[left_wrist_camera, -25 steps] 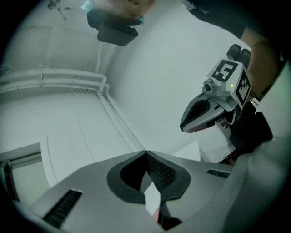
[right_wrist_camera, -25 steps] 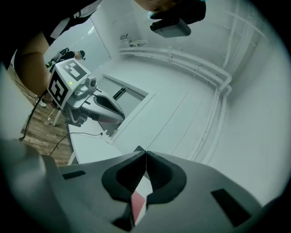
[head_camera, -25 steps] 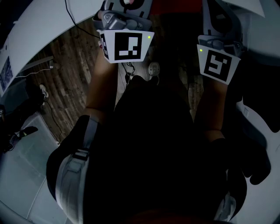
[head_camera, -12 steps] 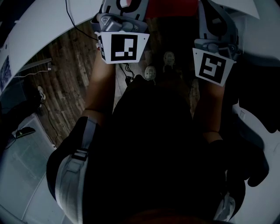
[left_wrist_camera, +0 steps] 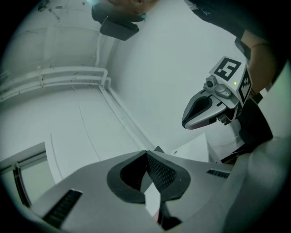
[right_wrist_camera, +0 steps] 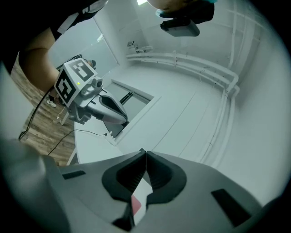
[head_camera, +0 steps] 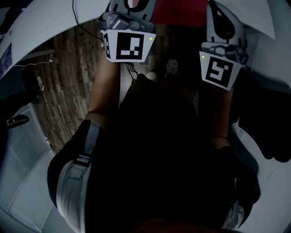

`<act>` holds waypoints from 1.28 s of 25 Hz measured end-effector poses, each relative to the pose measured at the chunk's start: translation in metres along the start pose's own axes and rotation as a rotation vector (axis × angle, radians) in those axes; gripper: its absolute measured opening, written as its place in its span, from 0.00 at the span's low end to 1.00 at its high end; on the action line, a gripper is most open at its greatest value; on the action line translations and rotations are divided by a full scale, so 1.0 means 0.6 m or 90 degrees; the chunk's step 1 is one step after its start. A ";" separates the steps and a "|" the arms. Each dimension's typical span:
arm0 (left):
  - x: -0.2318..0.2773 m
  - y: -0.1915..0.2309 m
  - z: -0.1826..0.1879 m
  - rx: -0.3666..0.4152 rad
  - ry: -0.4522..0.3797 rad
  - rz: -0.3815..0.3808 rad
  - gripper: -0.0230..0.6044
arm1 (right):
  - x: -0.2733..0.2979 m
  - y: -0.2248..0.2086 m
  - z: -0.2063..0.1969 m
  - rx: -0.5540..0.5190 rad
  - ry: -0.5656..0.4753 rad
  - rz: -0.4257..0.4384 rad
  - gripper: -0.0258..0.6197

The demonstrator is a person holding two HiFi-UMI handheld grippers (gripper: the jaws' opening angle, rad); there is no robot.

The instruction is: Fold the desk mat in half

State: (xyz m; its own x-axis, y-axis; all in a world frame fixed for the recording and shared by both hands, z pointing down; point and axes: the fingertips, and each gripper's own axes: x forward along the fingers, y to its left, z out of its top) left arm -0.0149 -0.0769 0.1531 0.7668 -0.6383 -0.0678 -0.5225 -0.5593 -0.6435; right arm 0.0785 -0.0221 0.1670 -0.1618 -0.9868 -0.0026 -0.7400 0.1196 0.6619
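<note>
A: Dim room: wood floor (head_camera: 68,77) at left, white table (head_camera: 41,25) curving across the upper left. Where's the left gripper (left_wrist_camera: 146,154)?
B: Upper centre-left, held level in front of the torso. Its fingers (left_wrist_camera: 161,175) are pressed together w/ nothing btwn them, so prob. not engaged w/ anything.
A: And the desk mat (head_camera: 177,11)?
B: Red strip at the top edge, btwn both grippers. Mostly cut off, so can't tell if it's folded.
A: The right gripper (right_wrist_camera: 144,152)?
B: Upper right, same deal: closed, empty, level w/ the other.
</note>
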 end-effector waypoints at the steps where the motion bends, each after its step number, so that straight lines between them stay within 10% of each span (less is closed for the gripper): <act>1: 0.008 -0.004 -0.001 0.002 0.006 0.002 0.06 | 0.005 -0.006 -0.007 0.003 -0.005 0.005 0.09; 22: 0.092 -0.049 -0.088 -0.041 0.099 0.032 0.06 | 0.093 0.006 -0.114 0.092 -0.034 0.100 0.09; 32: 0.096 -0.085 -0.189 -0.153 0.126 0.004 0.06 | 0.119 0.043 -0.189 0.181 0.032 0.116 0.09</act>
State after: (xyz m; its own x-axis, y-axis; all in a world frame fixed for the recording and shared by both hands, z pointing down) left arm 0.0138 -0.1453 0.2681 0.6880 -0.7196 0.0942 -0.6184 -0.6492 -0.4429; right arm 0.1219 -0.1018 0.2693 -0.2809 -0.9499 0.1373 -0.8553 0.3127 0.4132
